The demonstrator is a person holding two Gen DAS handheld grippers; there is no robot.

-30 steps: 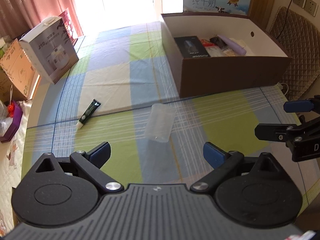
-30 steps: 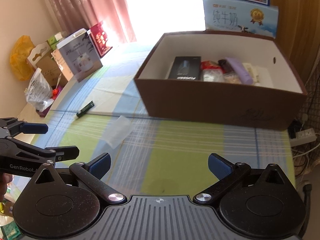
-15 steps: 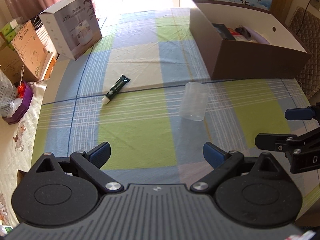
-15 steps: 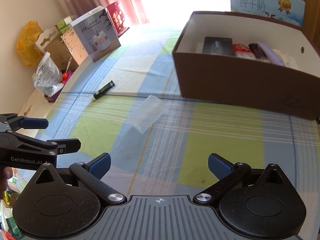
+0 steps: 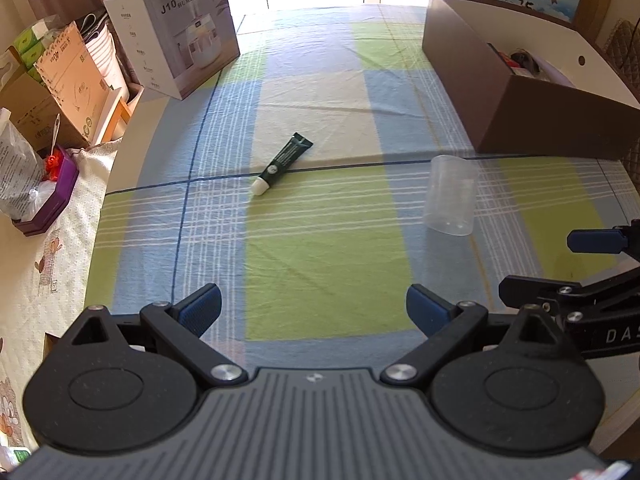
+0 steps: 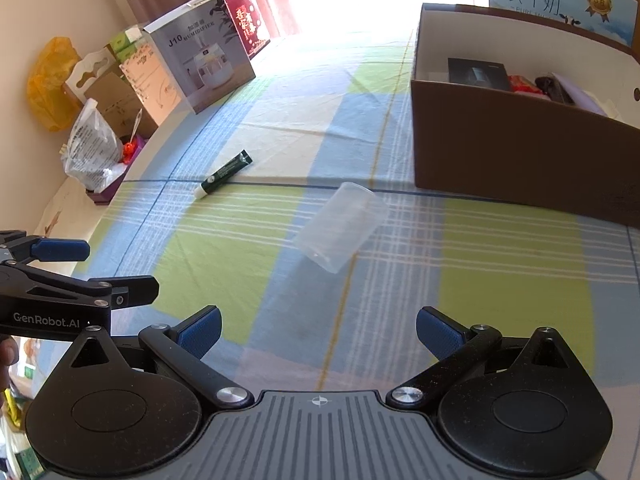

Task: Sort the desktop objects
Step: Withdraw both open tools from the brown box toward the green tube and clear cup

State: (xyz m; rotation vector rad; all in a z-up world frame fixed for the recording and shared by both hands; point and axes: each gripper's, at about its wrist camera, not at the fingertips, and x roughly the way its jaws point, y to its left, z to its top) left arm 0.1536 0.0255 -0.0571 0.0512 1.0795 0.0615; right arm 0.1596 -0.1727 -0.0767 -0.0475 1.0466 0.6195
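Two grippers hover over the checked tablecloth (image 5: 320,248), both with their blue-padded fingers spread wide and holding nothing. In the left wrist view, the left gripper (image 5: 313,307) sits at six o'clock, and the right gripper (image 5: 560,268) pokes in from four o'clock, its fingers also apart. A dark green tube (image 5: 283,162) with a white cap lies flat at about eleven o'clock from the left gripper, cap end nearer the camera, well apart from everything else. A clear plastic cup (image 5: 451,195) lies on its side at about one o'clock, near the front corner of a brown cardboard box (image 5: 532,120) that stands at two o'clock and holds several items, among them a black packet (image 6: 476,73). A humidifier carton (image 5: 176,36) stands at ten o'clock on the table's far left edge.

In the right wrist view, the right gripper (image 6: 318,331) faces the cup (image 6: 342,226) straight ahead at twelve o'clock, with the tube (image 6: 224,174) farther off at eleven o'clock and the left gripper (image 6: 100,268) at nine o'clock.
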